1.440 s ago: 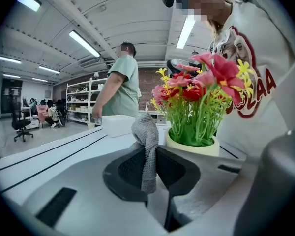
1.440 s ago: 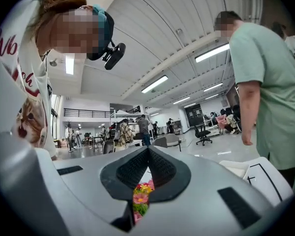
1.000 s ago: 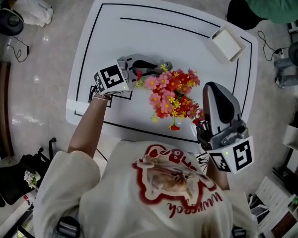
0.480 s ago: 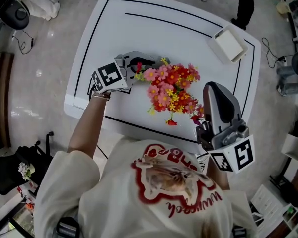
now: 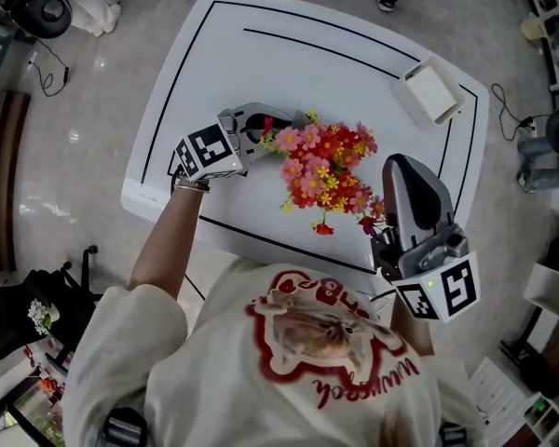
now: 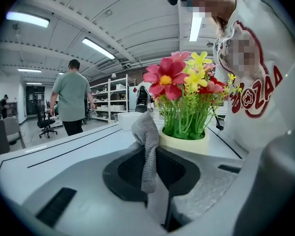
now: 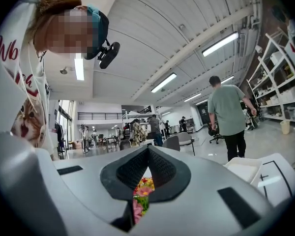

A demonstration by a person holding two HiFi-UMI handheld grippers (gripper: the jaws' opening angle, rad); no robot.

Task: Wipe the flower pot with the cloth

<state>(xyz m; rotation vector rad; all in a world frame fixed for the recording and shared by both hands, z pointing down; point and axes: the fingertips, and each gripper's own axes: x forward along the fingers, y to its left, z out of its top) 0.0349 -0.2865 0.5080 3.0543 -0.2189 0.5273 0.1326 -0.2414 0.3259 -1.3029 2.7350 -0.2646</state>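
Left gripper (image 6: 155,155) has its jaws clamped on a grey cloth (image 6: 146,132). The cloth sticks up out of the jaws and a strip hangs down in front of them. The top of the cloth sits right at the left side of the flower pot (image 6: 184,142), a cream pot. Whether they touch cannot be told.

The pot stands near the middle of the white table (image 5: 261,54), toward the near edge, and from above it is hidden under its flowers (image 5: 324,168), which are red, pink and yellow. The left gripper comes in from the left of the flowers, low over the table.

Right gripper (image 7: 147,154) has its jaws together with nothing held. It sits at the near right of the flowers, apart from them, and the blooms show through the gap below its jaws.

A white tray (image 5: 429,88) sits at the far right corner of the table, well apart from the pot. A person in a green shirt (image 6: 71,100) stands beyond the table.
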